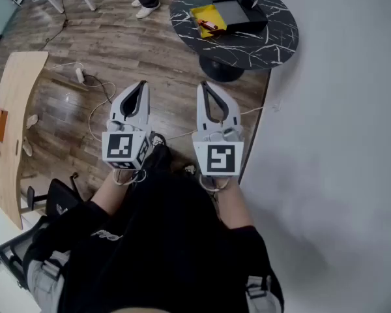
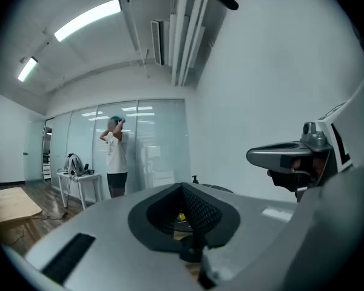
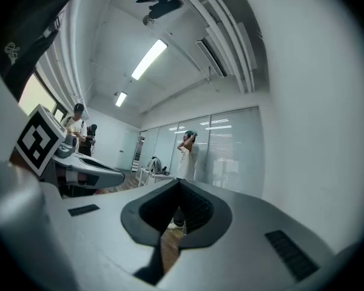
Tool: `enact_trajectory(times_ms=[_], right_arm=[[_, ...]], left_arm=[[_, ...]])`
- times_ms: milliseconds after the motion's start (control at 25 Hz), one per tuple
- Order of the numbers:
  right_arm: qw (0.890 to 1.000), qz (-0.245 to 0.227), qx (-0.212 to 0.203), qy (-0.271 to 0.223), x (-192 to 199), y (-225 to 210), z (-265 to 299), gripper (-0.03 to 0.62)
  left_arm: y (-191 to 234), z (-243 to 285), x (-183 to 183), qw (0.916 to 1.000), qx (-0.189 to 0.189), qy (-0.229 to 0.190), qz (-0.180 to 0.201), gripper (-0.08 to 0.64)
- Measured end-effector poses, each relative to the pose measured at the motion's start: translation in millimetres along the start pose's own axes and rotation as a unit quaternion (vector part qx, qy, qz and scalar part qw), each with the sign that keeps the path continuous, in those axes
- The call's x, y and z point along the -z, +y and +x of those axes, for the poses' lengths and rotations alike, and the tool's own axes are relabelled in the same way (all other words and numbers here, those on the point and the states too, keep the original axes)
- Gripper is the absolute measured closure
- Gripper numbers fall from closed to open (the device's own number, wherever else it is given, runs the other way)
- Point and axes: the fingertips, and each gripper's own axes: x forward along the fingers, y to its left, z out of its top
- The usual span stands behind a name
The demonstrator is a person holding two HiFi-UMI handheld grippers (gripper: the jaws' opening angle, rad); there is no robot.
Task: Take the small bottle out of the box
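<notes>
Nearest, black clothing (image 1: 163, 240), with forearms leading up to both grippers. Far left, a wooden desk (image 1: 19, 96). Next, left gripper (image 1: 141, 85), jaws pressed together on nothing; just beside it, right gripper (image 1: 202, 87), likewise closed and empty. Further right and well ahead, on a round black table (image 1: 274, 38), a yellow box (image 1: 201, 12) with something small and reddish inside, perhaps the small bottle (image 1: 210, 25), too small to tell. Probably light, stiff and smooth, so apt to slip; best pinched across the body, jaws opened first.
</notes>
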Motion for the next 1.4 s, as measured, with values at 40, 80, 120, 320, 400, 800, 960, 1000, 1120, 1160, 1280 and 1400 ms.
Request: enact_trajectory(times_ms=[40, 80, 120, 320, 400, 800, 960, 1000, 1120, 1160, 1280, 1400], right_arm=[[1.000, 0.009, 0.001, -0.001, 1.3, 1.0, 4.4, 0.597], [1.000, 0.017, 0.002, -0.002, 2.7, 1.9, 9.0, 0.597], [1.000, 0.021, 0.002, -0.002, 4.4, 2.8, 14.2, 0.597], [1.000, 0.010, -0.006, 0.024, 17.0, 9.0, 45.8, 0.597], [1.000, 0.013, -0.009, 0.025, 18.1, 12.1, 61.6, 0.597], [0.999, -0.005, -0.031, 0.044, 34.2, 43.5, 152.4, 0.597], [0.998, 0.000, -0.047, 0.053, 32.8, 61.9, 192.7, 0.597], [0.997, 0.003, -0.051, 0.054, 33.4, 67.1, 201.3, 0.597], [0.996, 0.006, -0.058, 0.063, 37.3, 80.7, 226.0, 0.597], [0.996, 0.006, -0.060, 0.064, 37.4, 85.6, 234.1, 0.597], [0.995, 0.014, -0.069, 0.066, 37.7, 98.5, 252.1, 0.597], [0.993, 0.008, -0.081, 0.084, 45.3, 104.8, 260.8, 0.597]], left_arm=[[1.7, 2.0, 2.6, 1.0000, 0.002, 0.005, 0.000, 0.561], [3.4, 4.3, 5.2, 0.9999, 0.005, 0.009, 0.000, 0.561], [5.4, 7.0, 7.7, 0.9999, 0.008, 0.013, 0.000, 0.561], [22.9, 24.8, 18.9, 0.9994, 0.016, 0.029, -0.007, 0.561], [34.2, 33.8, 19.0, 0.9994, 0.017, 0.030, -0.010, 0.561], [111.3, 75.4, 45.3, 0.9979, 0.012, 0.049, -0.041, 0.561], [158.4, 87.5, 45.3, 0.9972, 0.005, 0.049, -0.056, 0.561], [168.7, 89.3, 46.9, 0.9968, 0.004, 0.050, -0.062, 0.561], [195.1, 93.8, 52.0, 0.9959, 0.005, 0.051, -0.074, 0.561], [204.2, 94.6, 54.5, 0.9957, 0.004, 0.053, -0.076, 0.561], [228.7, 94.4, 64.1, 0.9942, -0.003, 0.064, -0.087, 0.561], [243.1, 95.1, 71.3, 0.9926, -0.008, 0.068, -0.100, 0.561]])
